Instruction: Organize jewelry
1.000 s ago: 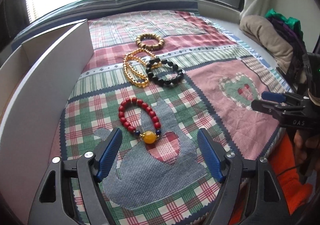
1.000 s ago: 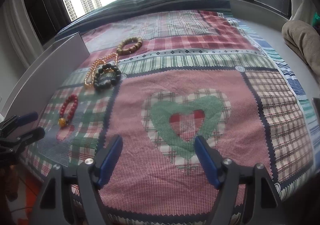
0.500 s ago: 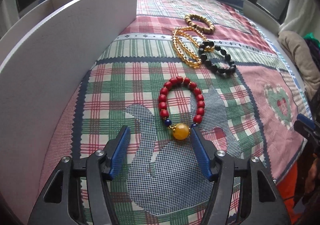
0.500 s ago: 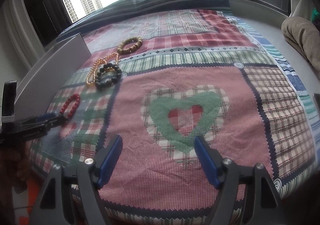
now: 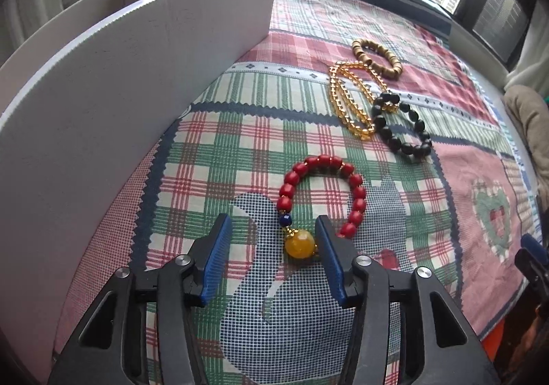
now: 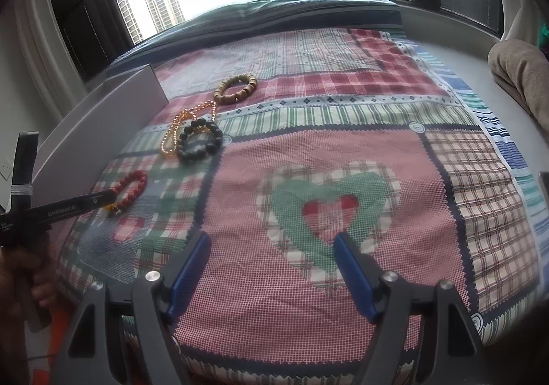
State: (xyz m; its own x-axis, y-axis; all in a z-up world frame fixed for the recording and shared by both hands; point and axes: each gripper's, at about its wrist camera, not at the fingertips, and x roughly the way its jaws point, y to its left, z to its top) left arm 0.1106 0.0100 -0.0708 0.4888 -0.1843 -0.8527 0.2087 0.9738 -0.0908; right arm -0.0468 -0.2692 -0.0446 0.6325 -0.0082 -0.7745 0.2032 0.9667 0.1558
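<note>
- The left tool (image 5: 272, 246) is seen lowered over the near end of the red bead bracelet (image 5: 322, 193), its jaws closing; the amber bead (image 5: 300, 244) lies between the blue pads, and the right pad appears to touch it, though firm contact cannot be confirmed.
- The step in hand is judged to be the pick-up of this first bracelet; the closing is to be completed on the amber bead before any lift, and a slip off the round bead is to be guarded against.
- The right tool (image 6: 271, 265) is held open and empty above the heart patch, well apart from the jewelry.
- The white box (image 5: 103, 104), standing just left of the bracelet, is taken as the probable destination.
- Farther off, the black bead bracelet (image 5: 401, 128), the gold chain (image 5: 350, 100) and the wooden bead bracelet (image 5: 377, 57) lie untouched; black and gold overlap.
- Everything rests on a patchwork quilt (image 6: 343, 179) over a bed beneath a window showing tower blocks.
</note>
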